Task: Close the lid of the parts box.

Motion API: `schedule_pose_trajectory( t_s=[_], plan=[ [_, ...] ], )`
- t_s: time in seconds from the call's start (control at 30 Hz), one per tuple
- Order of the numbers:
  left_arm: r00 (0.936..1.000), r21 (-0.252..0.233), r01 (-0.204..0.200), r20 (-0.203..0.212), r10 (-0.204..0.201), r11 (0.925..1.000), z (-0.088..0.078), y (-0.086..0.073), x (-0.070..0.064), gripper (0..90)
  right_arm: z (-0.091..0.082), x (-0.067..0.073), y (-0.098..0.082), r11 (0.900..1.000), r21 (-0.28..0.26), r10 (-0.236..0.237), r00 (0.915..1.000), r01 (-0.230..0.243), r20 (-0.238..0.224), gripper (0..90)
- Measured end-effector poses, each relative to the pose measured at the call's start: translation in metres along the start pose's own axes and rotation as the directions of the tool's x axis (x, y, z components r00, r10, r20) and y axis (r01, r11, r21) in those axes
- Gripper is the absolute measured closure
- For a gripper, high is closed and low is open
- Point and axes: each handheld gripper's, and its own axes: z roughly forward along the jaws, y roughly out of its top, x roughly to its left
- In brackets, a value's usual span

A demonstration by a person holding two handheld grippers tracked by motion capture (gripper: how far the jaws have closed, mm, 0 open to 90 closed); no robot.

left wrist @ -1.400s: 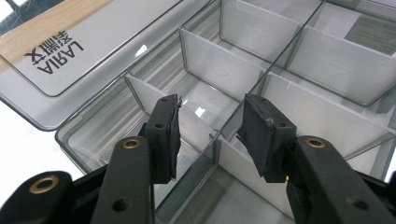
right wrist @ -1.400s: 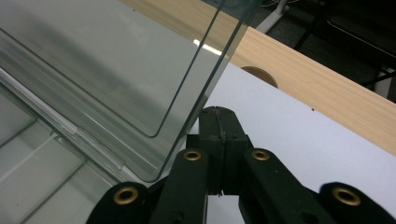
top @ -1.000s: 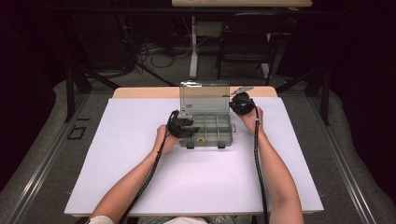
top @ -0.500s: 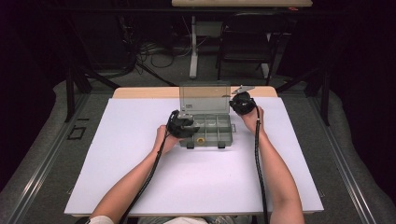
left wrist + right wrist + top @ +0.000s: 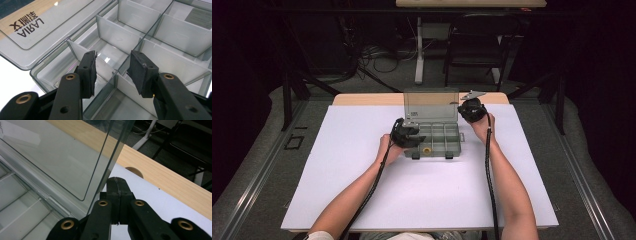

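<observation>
The clear plastic organizer box (image 5: 436, 137) sits mid-table on the white sheet (image 5: 362, 190), lid (image 5: 431, 104) standing upright. The lid reads "LARIA" (image 5: 28, 26) with a few characters beside it, seen upside down in the left gripper view. Inside it's all translucent dividers (image 5: 117, 33), greyish tint. The left gripper (image 5: 112, 71) hangs over the box's left compartments, jaws spread, nothing between them. The right gripper (image 5: 117, 195) is pressed together just beside the lid's edge.
</observation>
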Motion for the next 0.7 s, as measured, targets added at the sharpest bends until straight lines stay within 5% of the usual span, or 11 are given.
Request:
schedule_pose_trajectory(
  t_s=[0.7],
  plan=[
    [1.0000, -0.001, 0.001, -0.004, -0.001, 1.0000, 0.0000, 0.0000, -0.0003, 57.2, -0.0103, 0.0002, 0.0048, 0.999, -0.047, -0.002, 1.0000, 0.002, 0.004, 90.0]
  ],
)
